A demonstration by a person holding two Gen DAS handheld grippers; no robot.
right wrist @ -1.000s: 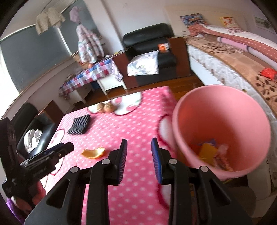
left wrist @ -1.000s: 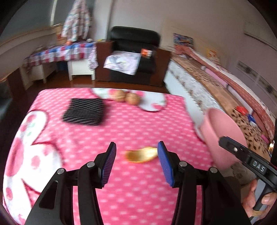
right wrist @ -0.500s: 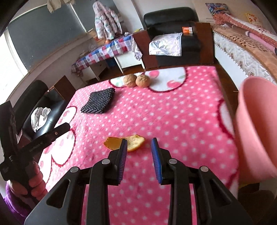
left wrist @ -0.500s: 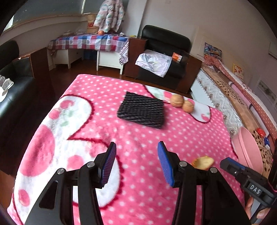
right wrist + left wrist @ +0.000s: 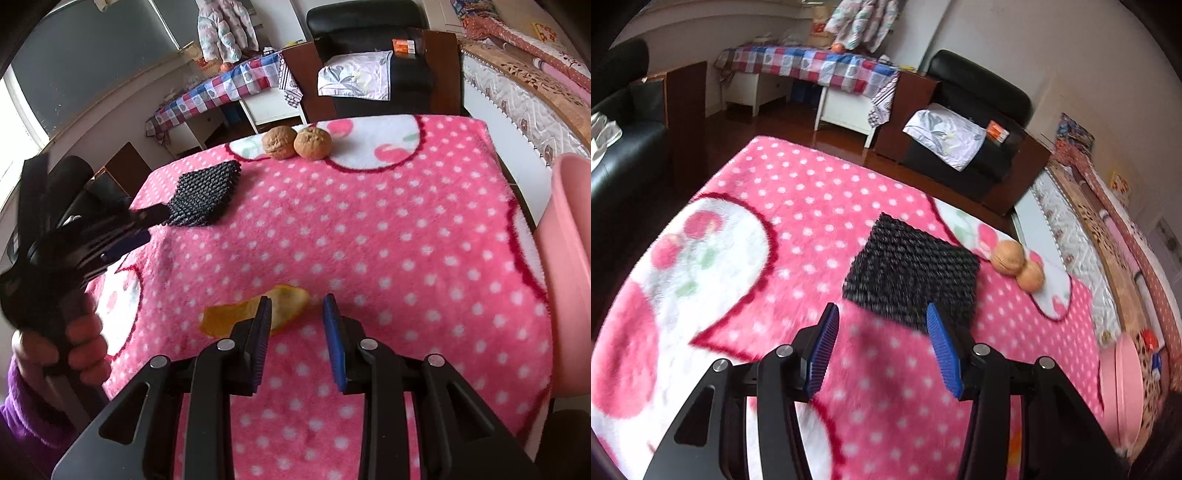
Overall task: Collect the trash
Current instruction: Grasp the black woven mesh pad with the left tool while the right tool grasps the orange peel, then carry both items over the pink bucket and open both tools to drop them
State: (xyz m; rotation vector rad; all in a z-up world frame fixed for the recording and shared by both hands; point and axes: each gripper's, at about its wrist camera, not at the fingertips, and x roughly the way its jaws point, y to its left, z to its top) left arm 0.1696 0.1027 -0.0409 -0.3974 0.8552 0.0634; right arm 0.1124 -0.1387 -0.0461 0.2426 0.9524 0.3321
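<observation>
An orange peel (image 5: 290, 301) lies on the pink polka-dot blanket (image 5: 369, 229). My right gripper (image 5: 297, 310) hangs just over it, open. Its left finger covers the peel's middle, and the peel's right end shows in the gap without being pinched. A pink bin (image 5: 569, 258) stands beside the table at the right, also seen in the left wrist view as the pink bin (image 5: 1123, 384). My left gripper (image 5: 882, 325) is open and empty, just short of a black knitted mat (image 5: 912, 273). In the right wrist view the left gripper (image 5: 147, 225) is blurred, held by a hand in a purple sleeve.
Two walnuts (image 5: 1008, 256) sit touching each other beyond the mat, near the table's far edge; in the right wrist view the walnuts (image 5: 297, 146) lie past the black mat (image 5: 205, 197). A black armchair (image 5: 975, 122), a bed (image 5: 524, 88) and a checked table (image 5: 812, 66) stand around.
My left gripper swung left, away from the peel and toward the black mat. My right gripper swung from the bin across the table and sank down over the peel.
</observation>
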